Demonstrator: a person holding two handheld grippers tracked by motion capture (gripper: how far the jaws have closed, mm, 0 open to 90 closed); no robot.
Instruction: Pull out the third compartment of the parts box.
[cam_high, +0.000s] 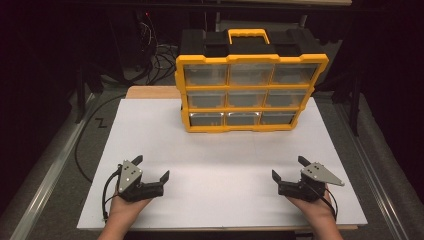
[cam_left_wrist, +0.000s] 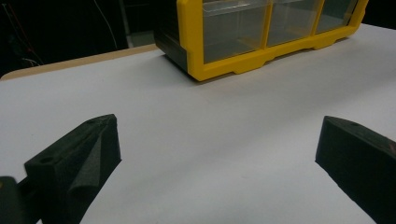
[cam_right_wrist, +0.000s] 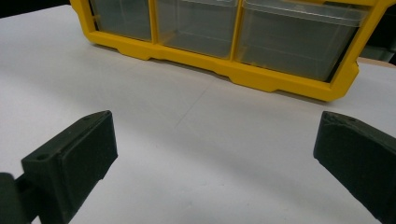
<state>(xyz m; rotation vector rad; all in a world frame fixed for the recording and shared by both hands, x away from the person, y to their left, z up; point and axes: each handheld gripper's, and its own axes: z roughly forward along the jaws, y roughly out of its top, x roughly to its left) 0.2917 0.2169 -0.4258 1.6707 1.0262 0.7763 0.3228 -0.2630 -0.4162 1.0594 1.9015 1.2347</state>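
A yellow and black organizer case (cam_high: 250, 92) stands upright at the back of the white board, its several clear drawers all pushed in and a yellow handle on top. My left gripper (cam_high: 151, 168) rests near the front left of the board, open, with nothing between its jaws. My right gripper (cam_high: 288, 168) rests at the front right, also open and holding nothing. In the left gripper view the case's lower left corner (cam_left_wrist: 243, 42) sits well ahead of the jaws. Across the top of the right gripper view runs the case's bottom row of drawers (cam_right_wrist: 224, 32).
The white board (cam_high: 220, 155) lies on a wooden tabletop (cam_high: 150, 92) whose edge shows at the back left. Black cables (cam_high: 160, 55) hang behind the case. Metal rails (cam_high: 45, 175) run along both sides. Open board lies between the grippers and the case.
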